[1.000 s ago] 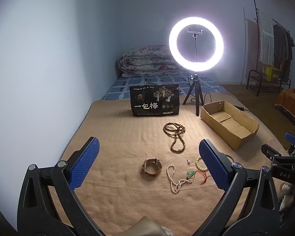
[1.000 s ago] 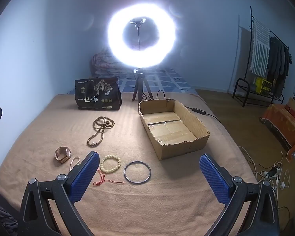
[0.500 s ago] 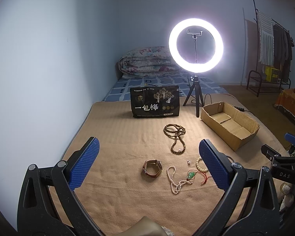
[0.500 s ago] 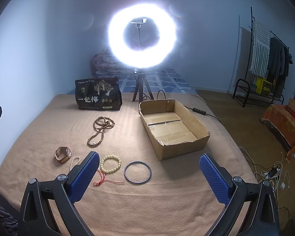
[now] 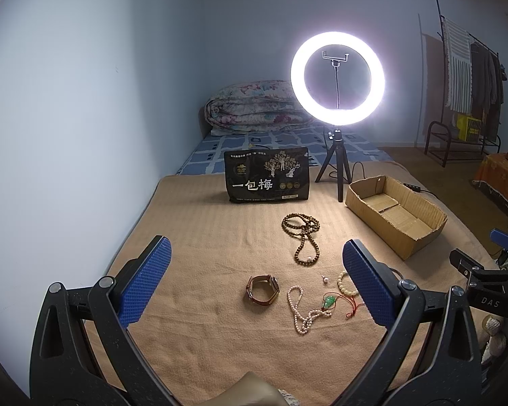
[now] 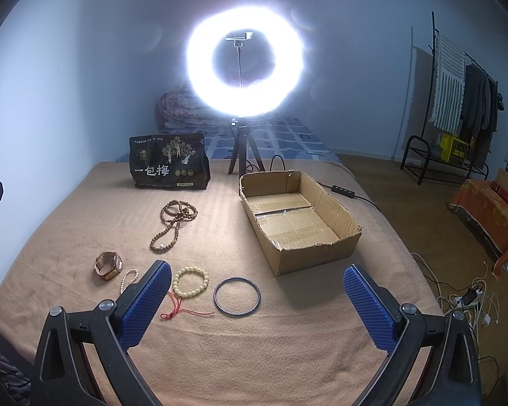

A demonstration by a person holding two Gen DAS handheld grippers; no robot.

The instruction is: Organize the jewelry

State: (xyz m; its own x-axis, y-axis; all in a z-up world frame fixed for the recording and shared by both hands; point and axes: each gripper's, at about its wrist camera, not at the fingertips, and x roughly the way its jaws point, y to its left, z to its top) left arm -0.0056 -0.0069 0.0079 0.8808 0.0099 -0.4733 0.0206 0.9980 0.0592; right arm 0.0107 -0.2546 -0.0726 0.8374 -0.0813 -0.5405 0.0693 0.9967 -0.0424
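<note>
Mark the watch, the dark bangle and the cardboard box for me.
watch (image 6: pixel 108 265), right wrist view, on its case.
dark bangle (image 6: pixel 216 301), right wrist view, on its left rim.
cardboard box (image 6: pixel 313 255), right wrist view, on its near wall.

A tan blanket (image 6: pixel 288 355) covers the bed. On it lie a wooden bead necklace (image 6: pixel 174 225), a watch (image 6: pixel 108 265), a pearl strand (image 5: pixel 299 311), a green pendant (image 5: pixel 329 301) on red cord, a pale bead bracelet (image 6: pixel 190 281) and a dark bangle (image 6: pixel 237 296). An open cardboard box (image 6: pixel 321 253) sits to their right; a black bag (image 6: pixel 167 165) and a ring light tripod (image 6: pixel 242 155) stand at the far edge.
</note>
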